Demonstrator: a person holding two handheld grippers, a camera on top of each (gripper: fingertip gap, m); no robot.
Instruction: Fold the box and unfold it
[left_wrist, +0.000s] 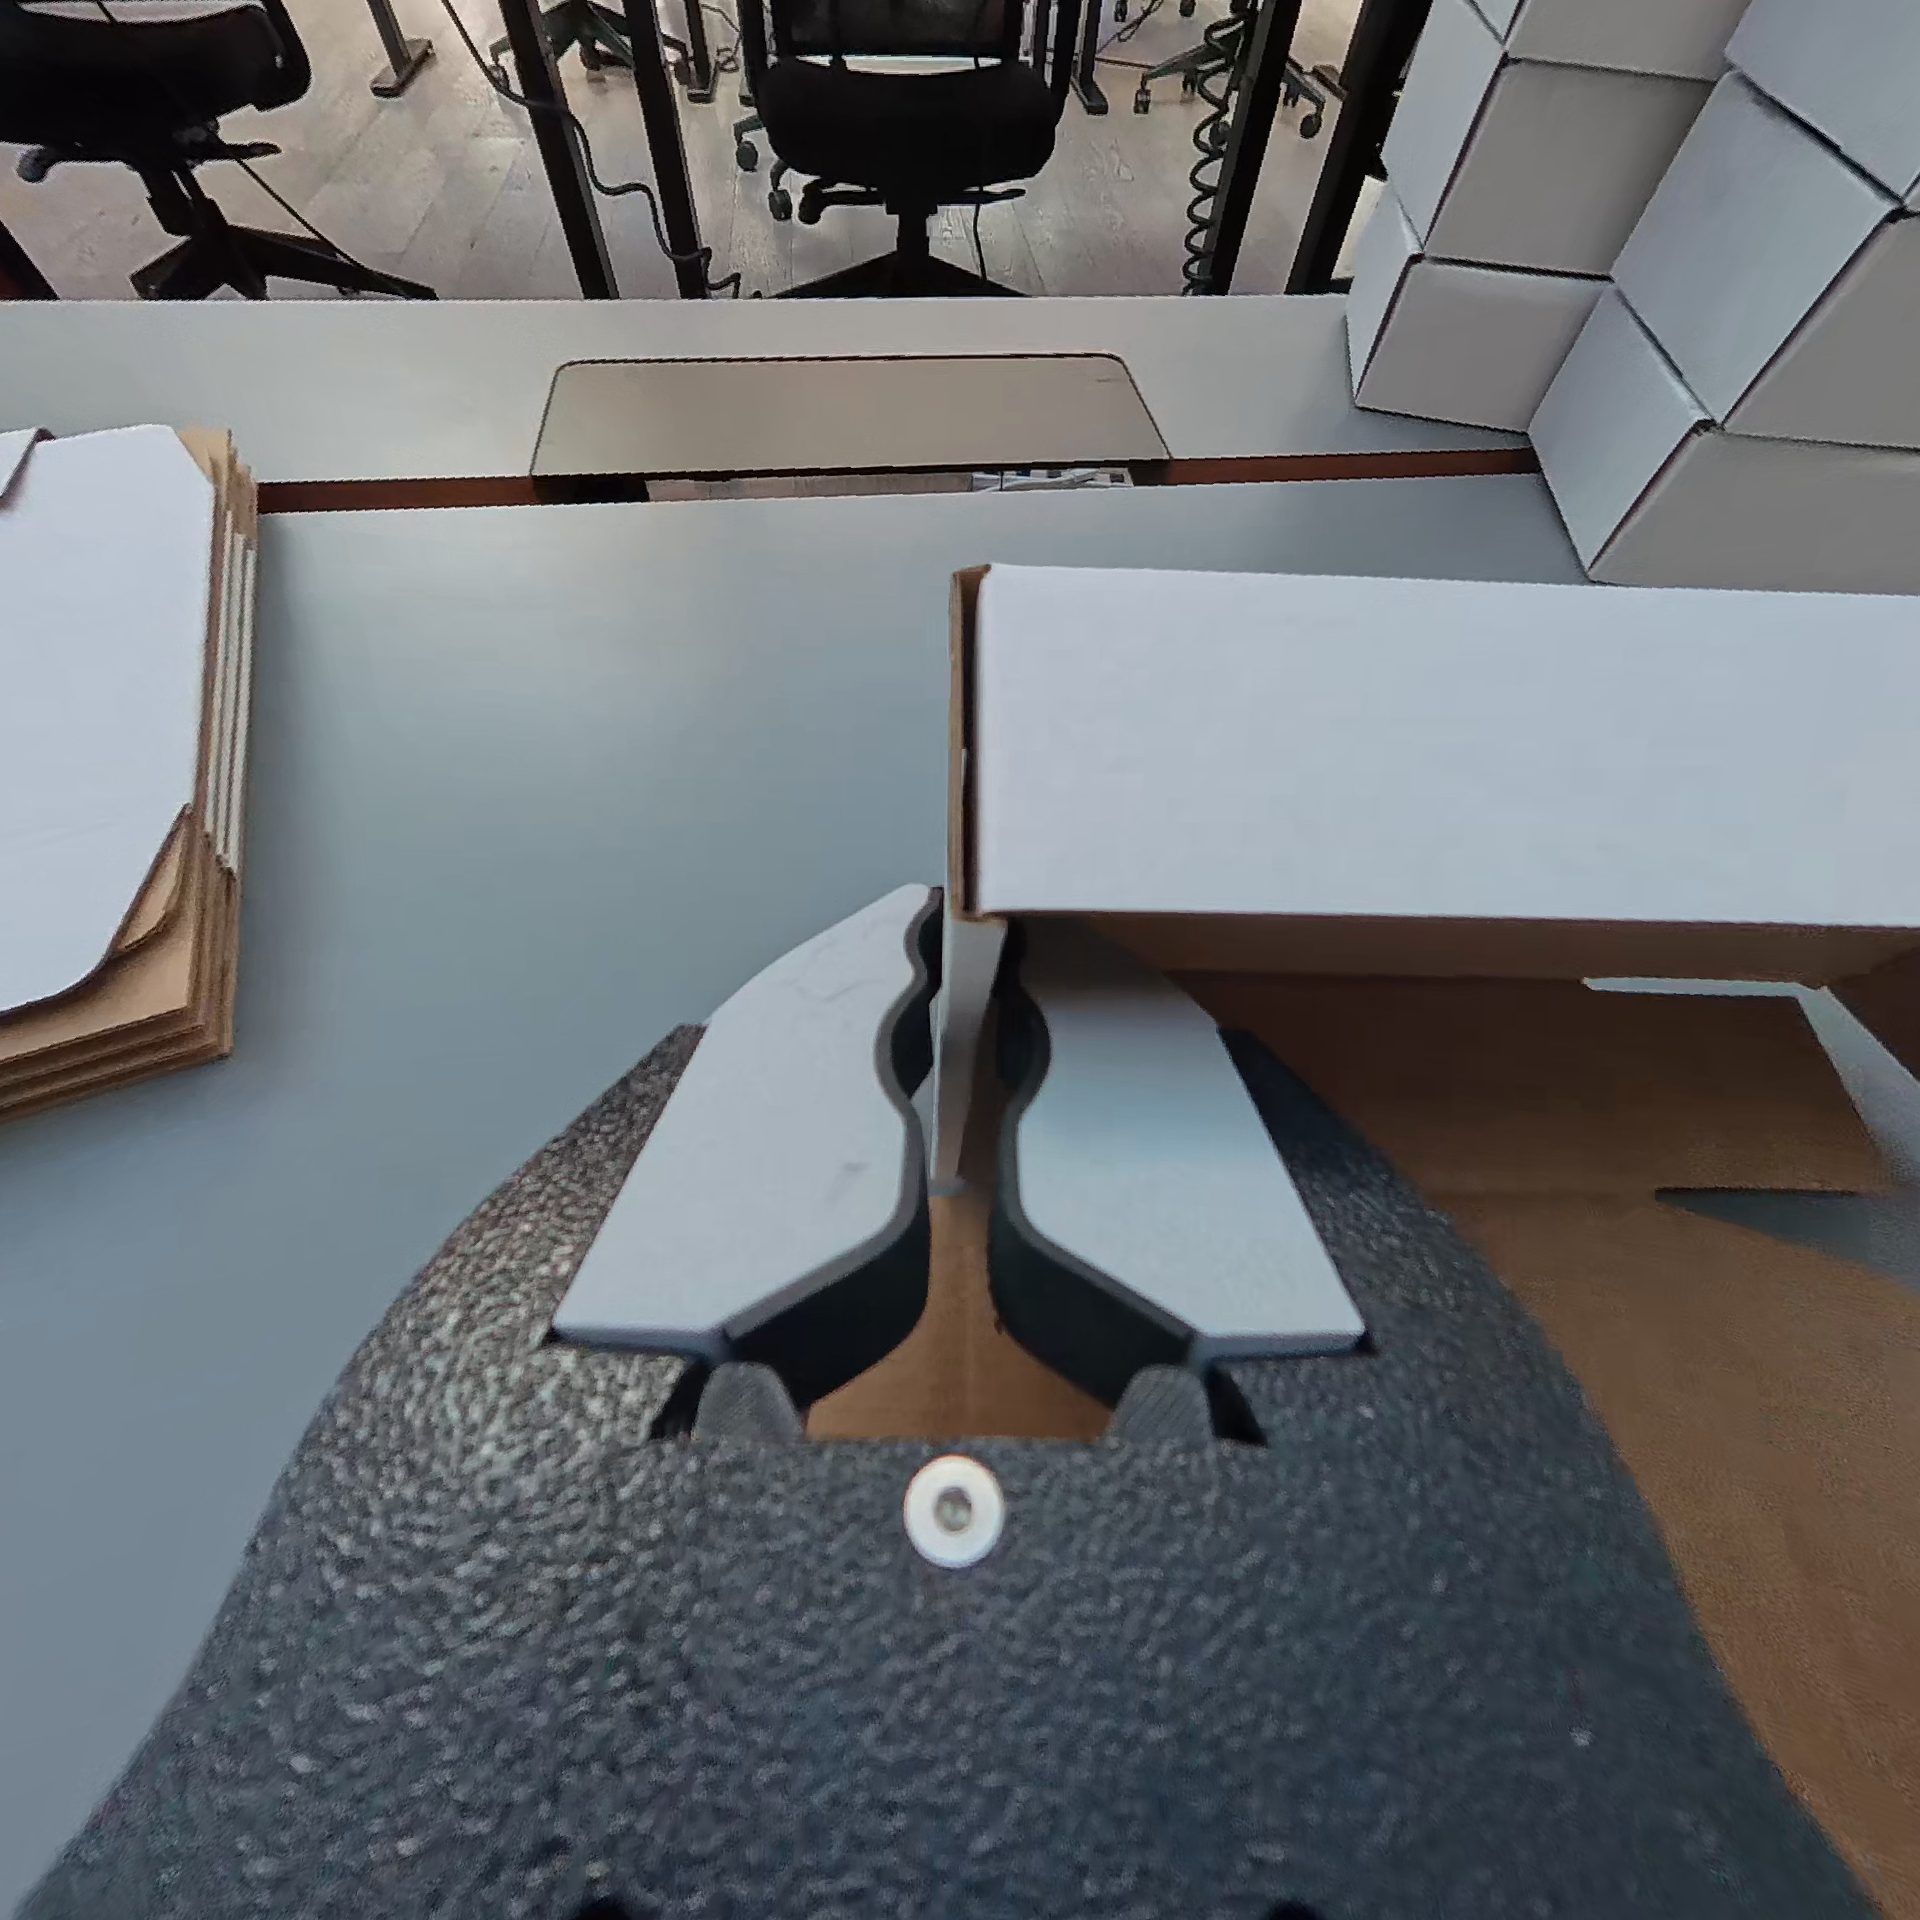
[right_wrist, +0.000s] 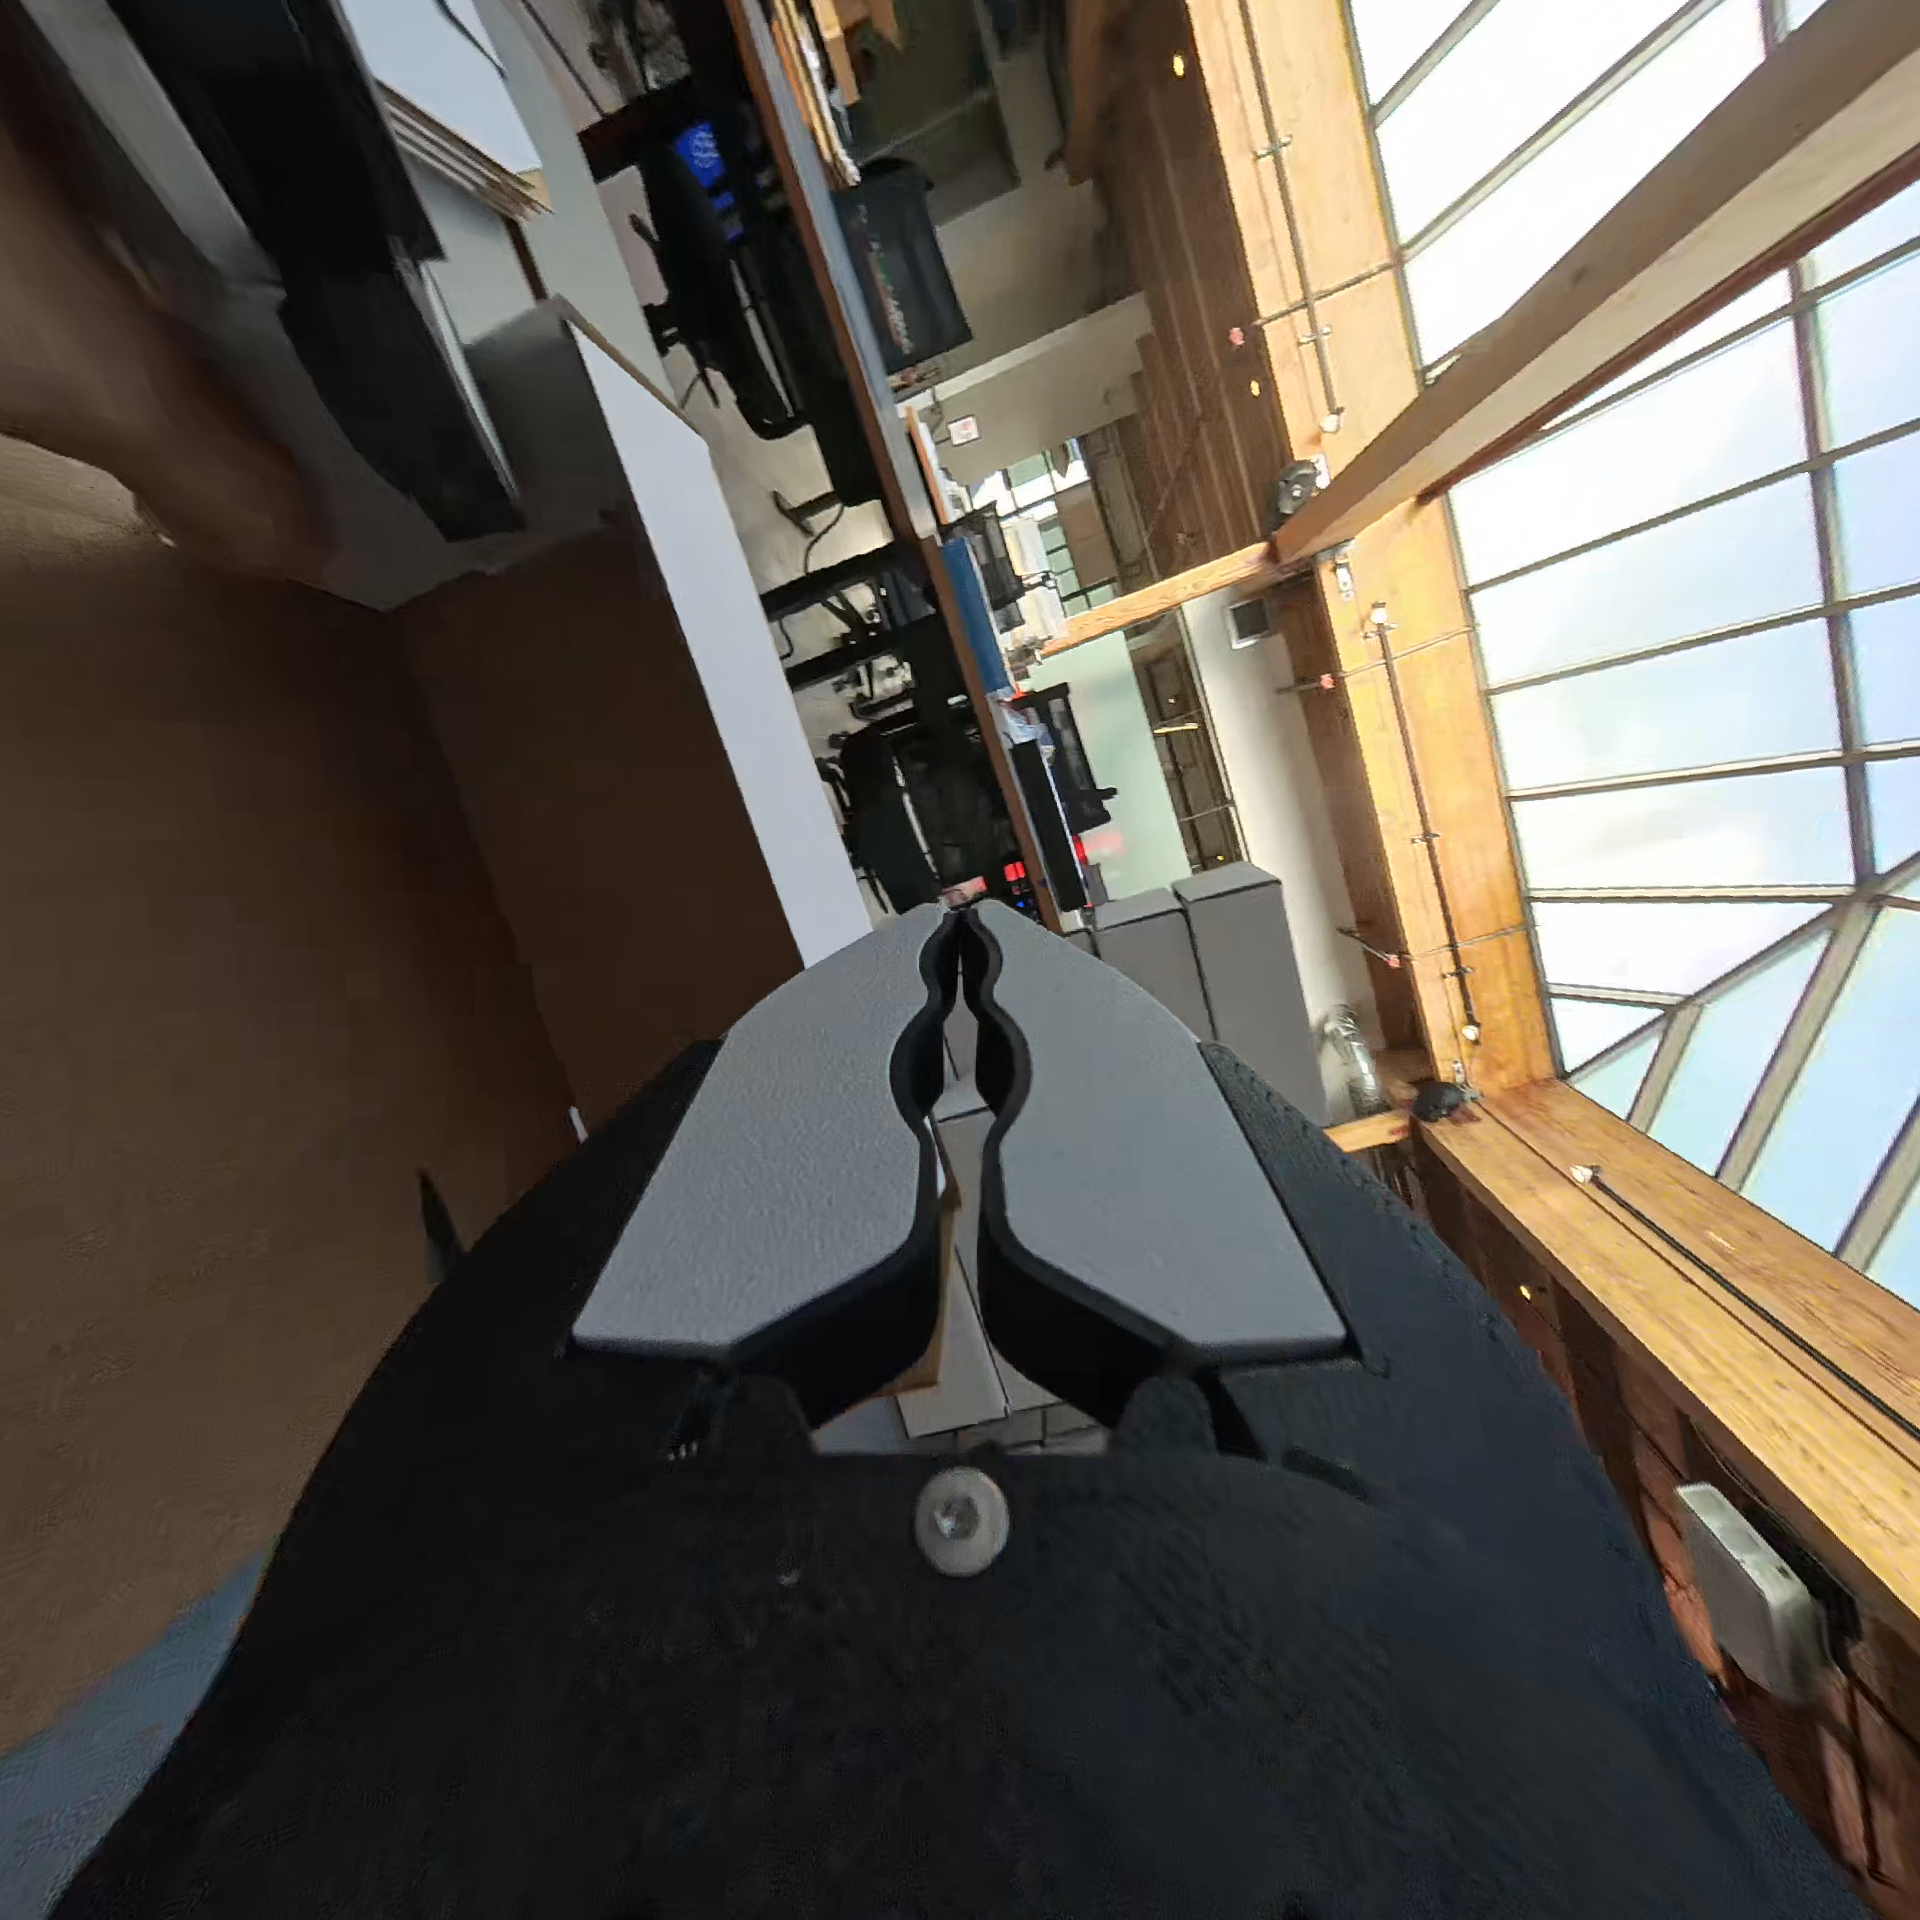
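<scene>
The box (left_wrist: 1403, 748) is white outside and brown inside, and lies half-formed on the grey desk (left_wrist: 540, 790). One long white wall stands upright, with the brown inner floor (left_wrist: 1558, 1299) spread in front of it. My left gripper (left_wrist: 966, 920) is shut on a thin white side flap (left_wrist: 961, 1039) at the wall's left corner. The right wrist view is rolled sideways. It shows the box's brown inside (right_wrist: 312, 935) and a white panel (right_wrist: 717, 644) to the left. My right gripper (right_wrist: 961, 916) is shut, with a thin cardboard edge (right_wrist: 940, 1299) of the box between its fingers.
A stack of flat cardboard blanks (left_wrist: 114, 727) lies at the desk's left edge. Several folded white boxes (left_wrist: 1662, 270) are piled at the back right. A cable hatch (left_wrist: 847, 416) sits in the far desk, with office chairs (left_wrist: 904, 114) beyond. Windows and wooden beams (right_wrist: 1558, 312) fill the right wrist view.
</scene>
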